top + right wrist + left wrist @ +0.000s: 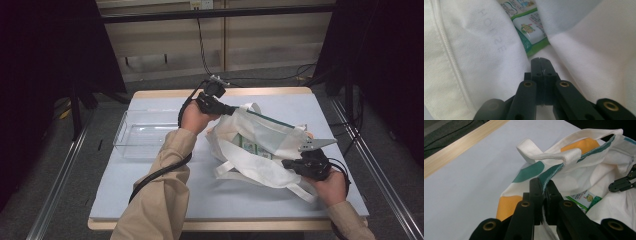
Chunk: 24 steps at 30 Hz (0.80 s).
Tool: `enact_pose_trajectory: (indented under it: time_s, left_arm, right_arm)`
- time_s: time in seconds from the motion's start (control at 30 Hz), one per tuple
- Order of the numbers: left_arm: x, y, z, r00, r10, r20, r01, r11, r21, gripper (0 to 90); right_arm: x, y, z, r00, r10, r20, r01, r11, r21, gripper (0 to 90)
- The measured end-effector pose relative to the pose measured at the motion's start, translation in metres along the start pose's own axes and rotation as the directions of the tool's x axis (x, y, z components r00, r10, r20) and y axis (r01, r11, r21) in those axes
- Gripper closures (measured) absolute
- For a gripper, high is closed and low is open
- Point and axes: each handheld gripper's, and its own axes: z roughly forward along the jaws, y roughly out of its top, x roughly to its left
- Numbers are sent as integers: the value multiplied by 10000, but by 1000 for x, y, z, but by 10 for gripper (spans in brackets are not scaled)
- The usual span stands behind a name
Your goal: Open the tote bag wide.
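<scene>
A white cloth tote bag (260,135) with green and orange patches lies open in the middle of the table. My left gripper (231,110) is at the bag's far rim and is shut on its green-trimmed edge (549,173), lifting it. My right gripper (287,164) is at the near side, shut on the white fabric (474,50) of the bag's mouth. Green and white printed packets (248,145) lie inside the bag (574,177); the packets (529,27) show just beyond my right gripper (541,61). A white handle (544,155) loops past my left gripper (544,186).
A clear plastic bin (145,145) stands at the left of the blue-grey table (165,190), beside the person's left forearm. The table's wooden edge (461,145) runs behind the bag. Cables trail from both grippers. Dark curtains flank the table.
</scene>
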Motion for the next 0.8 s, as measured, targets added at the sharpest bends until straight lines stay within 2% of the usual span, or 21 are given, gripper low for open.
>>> enact_pose_trajectory:
  time_s: [0.37, 0.4, 0.47, 0.5, 0.53, 0.63, 0.7, 0.8]
  left_arm:
    - [3, 1, 4, 9997, -169, -194, 168, 9998, -54, 872]
    - [4, 2, 4, 9998, -9, -197, 9, 10000, 31, 873]
    - [5, 2, 5, 9996, -64, -272, 64, 10000, -1, 873]
    - [4, 2, 7, 9992, -304, -262, 299, 9994, -194, 873]
    - [5, 3, 6, 9995, -163, -274, 161, 9998, -81, 873]
    - [6, 3, 8, 9989, -267, -379, 261, 9995, -148, 873]
    - [8, 4, 9, 9987, -171, -474, 165, 9998, -130, 873]
    - [10, 4, 12, 9975, -333, -626, 322, 9993, -188, 874]
  right_arm:
    - [5, -5, 4, 9961, -357, -813, 392, 9983, 427, 900]
    - [6, -6, 5, 9948, -459, -907, 500, 9978, 438, 900]
    - [6, -6, 5, 9942, -503, -946, 554, 9971, 518, 900]
    - [7, -7, 6, 9932, -538, -1030, 594, 9969, 519, 900]
    - [7, -7, 6, 9931, -488, -1069, 549, 9970, 548, 900]
    - [8, -9, 6, 9918, -569, -1146, 636, 9964, 562, 900]
    - [9, -10, 6, 9899, -632, -1270, 705, 9961, 534, 900]
    - [10, -10, 6, 9894, -648, -1297, 733, 9954, 614, 900]
